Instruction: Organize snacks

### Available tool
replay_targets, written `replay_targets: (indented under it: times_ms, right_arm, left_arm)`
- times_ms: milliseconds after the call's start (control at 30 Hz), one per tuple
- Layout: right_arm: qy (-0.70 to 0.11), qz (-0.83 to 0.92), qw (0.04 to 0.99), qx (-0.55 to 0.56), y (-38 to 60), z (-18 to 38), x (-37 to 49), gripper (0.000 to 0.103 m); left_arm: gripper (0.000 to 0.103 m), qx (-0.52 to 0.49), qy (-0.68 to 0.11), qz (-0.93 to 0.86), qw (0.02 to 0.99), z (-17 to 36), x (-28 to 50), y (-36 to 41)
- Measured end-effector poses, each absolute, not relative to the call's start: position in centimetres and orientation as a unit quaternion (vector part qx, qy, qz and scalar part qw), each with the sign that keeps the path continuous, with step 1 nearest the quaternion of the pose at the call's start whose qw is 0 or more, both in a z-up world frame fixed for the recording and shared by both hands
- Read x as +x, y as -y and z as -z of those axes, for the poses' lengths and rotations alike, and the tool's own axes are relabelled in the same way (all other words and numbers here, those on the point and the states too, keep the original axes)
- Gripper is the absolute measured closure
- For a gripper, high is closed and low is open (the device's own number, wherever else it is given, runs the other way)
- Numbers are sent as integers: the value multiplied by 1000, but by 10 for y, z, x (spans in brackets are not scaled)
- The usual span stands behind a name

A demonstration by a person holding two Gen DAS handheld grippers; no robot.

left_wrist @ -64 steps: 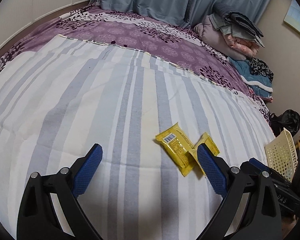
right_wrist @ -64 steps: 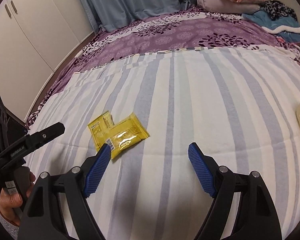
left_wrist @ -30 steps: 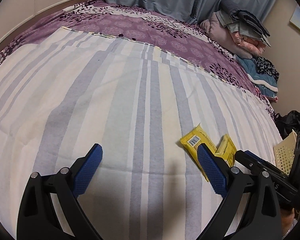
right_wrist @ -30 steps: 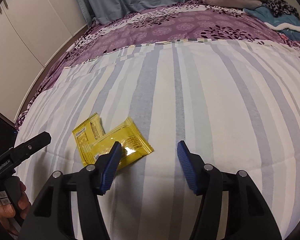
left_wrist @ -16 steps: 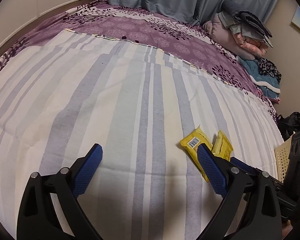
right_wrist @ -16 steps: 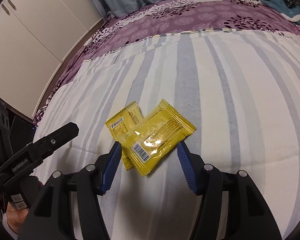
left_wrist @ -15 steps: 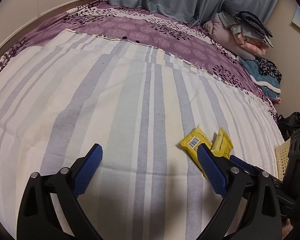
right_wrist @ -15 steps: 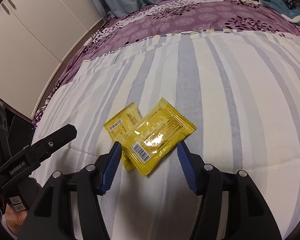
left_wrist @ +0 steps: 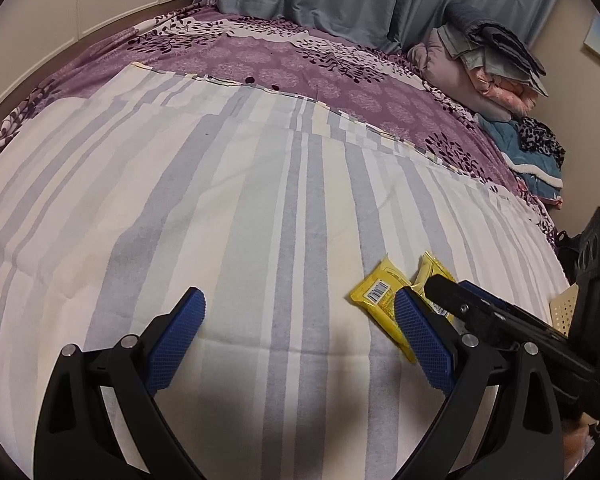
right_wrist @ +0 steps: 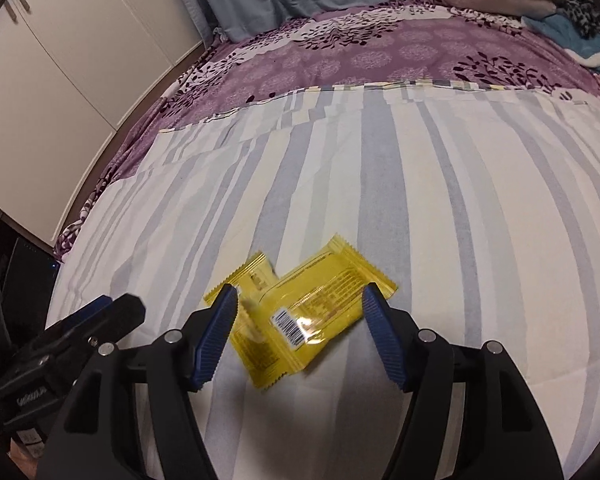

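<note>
Two packets lie on the striped sheet [right_wrist: 460,200], the upper packet [right_wrist: 320,300] overlapping the lower packet [right_wrist: 256,276] to its left. Beyond the sheet lies the quilt [right_wrist: 360,60]; folded bedding [left_wrist: 488,68] is piled at its far right corner.

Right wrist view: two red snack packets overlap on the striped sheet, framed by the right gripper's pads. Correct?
Not quite. The two snack packets are yellow, as the right wrist view shows. They do overlap on the striped sheet, between the opening right gripper pads.
</note>
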State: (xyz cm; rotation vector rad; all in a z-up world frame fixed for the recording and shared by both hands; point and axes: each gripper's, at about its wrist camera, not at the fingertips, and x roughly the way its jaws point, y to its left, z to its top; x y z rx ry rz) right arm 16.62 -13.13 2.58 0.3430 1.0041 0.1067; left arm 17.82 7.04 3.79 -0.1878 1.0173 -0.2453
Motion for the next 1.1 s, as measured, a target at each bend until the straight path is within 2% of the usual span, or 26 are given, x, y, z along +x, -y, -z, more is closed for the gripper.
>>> replay_targets:
  times_ms: [100,367,800,1000,1100]
  right_arm:
    - [-482,-52,860,159,129,-22,179,37]
    - [-474,-20,880,23,115,-15,179,37]
    - [-477,-9,878,44,161,-16,129,39]
    - [-458,-45,888,-23,140,-16,149,39]
    - [-460,-56,886,-27,139,-14,152,45]
  left_arm:
    - [6,-90,-487,114,862,-38,178,-72]
    - [6,-91,-487,110,862,-39,178,-75]
    - [6,-84,-494,134,855,-34,175,-51]
    - [6,-72,-494,141,855,-39,171,-39]
    - [6,-65,-495,143,855,-38,169,-35]
